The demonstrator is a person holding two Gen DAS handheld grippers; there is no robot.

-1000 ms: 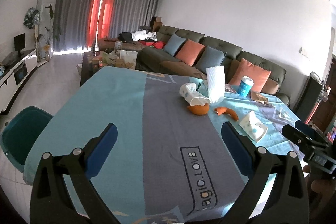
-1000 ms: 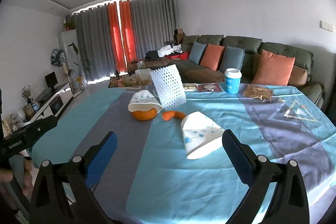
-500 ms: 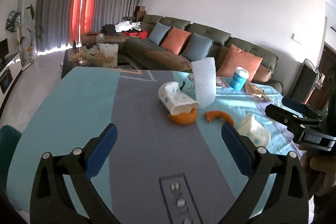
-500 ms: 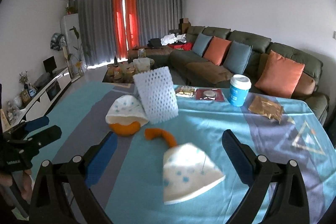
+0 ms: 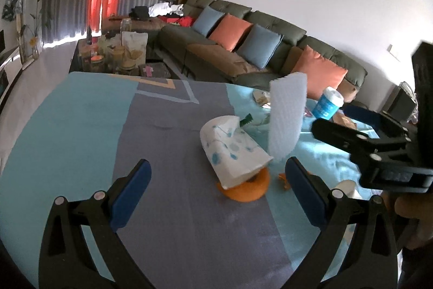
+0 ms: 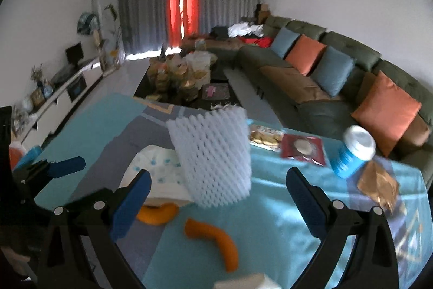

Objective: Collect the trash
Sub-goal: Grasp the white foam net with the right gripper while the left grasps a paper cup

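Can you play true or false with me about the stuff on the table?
1. Both hand-held grippers, left and right, are open and hold nothing. True.
2. The blue cup has a red lid. False: its lid is white.
3. The white foam net stands up on the table. True.
4. The curved orange peel lies inside the blue cup. False: it lies on the table.
5. A paper tissue pack rests on an orange peel. True.

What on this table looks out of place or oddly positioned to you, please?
The white tissue pack lies tilted, propped on an orange peel. Another peel strip lies loose on the tablecloth beside a foam fruit net.
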